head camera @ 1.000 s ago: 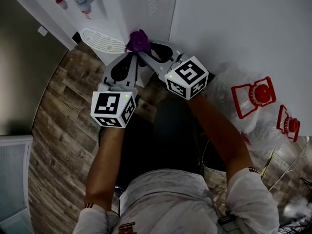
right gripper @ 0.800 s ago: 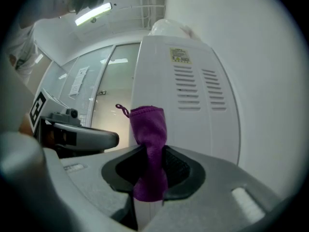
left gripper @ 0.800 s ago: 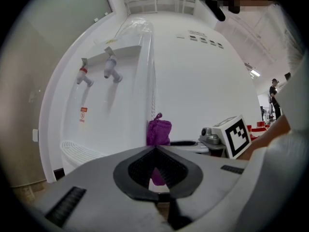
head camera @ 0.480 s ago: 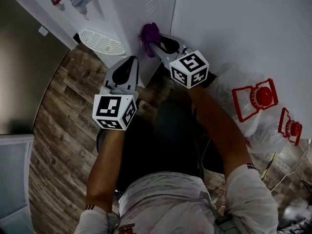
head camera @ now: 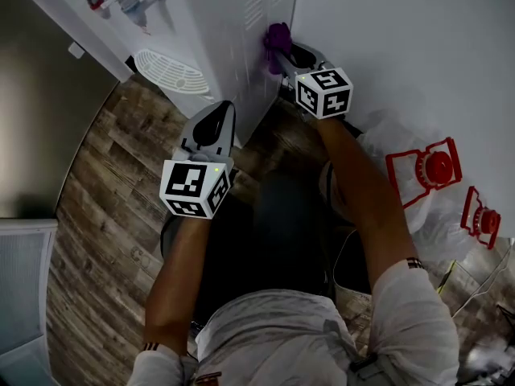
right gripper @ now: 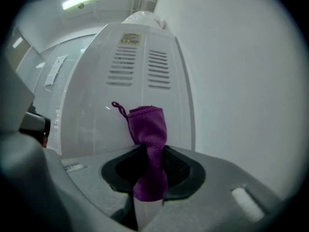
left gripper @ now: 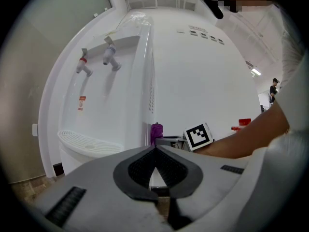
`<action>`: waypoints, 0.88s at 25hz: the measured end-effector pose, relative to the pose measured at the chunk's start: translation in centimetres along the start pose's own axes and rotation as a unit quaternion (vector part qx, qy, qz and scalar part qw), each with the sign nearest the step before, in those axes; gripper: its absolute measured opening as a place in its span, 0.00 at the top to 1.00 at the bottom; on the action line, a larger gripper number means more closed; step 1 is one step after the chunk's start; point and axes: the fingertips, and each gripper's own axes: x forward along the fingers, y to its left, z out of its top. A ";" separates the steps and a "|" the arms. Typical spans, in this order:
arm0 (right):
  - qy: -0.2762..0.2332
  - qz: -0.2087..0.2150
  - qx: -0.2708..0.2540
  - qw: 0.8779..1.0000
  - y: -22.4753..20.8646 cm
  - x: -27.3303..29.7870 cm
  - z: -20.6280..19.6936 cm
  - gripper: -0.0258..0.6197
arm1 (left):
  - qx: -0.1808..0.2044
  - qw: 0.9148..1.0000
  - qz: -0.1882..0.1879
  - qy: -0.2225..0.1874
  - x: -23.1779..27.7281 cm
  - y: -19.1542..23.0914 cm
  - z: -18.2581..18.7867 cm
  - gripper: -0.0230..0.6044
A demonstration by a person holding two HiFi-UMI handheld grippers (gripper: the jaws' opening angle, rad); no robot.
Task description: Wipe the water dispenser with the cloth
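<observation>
Cloth (right gripper: pixel 148 124), purple and soft-napped with a small loop at one corner, is pinched between the jaws of the right hand-held gripper (right gripper: pixel 150 154). It is bunched upright at the smooth white side panel of the water dispenser (head camera: pixel 233 47), below two banks of louvred vents (right gripper: pixel 140 67). The left hand-held gripper (left gripper: pixel 155 150) is clenched on nothing, its dark ribbed pads meeting. It is held near the dispenser's front corner, apart from it. On the dispenser's front, a red tap (head camera: pixel 97 2) and a paler tap (head camera: pixel 135 3) are set above a white slotted drip tray (head camera: pixel 170 68). The dispenser is stood on a wood-plank floor (head camera: pixel 105 175) beside a plain white wall (head camera: pixel 402 47). Red-capped items wrapped in clear plastic (head camera: pixel 426 167) are seen near the floor's right edge.
</observation>
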 end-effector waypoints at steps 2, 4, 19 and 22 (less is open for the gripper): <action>0.002 -0.012 0.003 1.000 -1.3 0.3 -0.2 0.80 | 0.000 1.000 0.002 0.002 -0.2 0.3 -0.2 0.97; 0.006 -0.024 0.003 1.000 -2.3 0.6 -0.4 0.80 | 0.000 1.000 0.004 0.004 -0.4 0.5 -0.5 0.97; 0.058 -0.101 -0.013 0.993 -6.8 1.0 -2.7 0.80 | 0.001 1.000 0.008 0.012 -1.6 1.3 -1.9 0.97; 0.049 -0.095 -0.009 0.994 -6.1 0.0 -2.4 0.80 | 0.003 1.000 0.008 0.011 -1.7 1.4 -2.0 0.97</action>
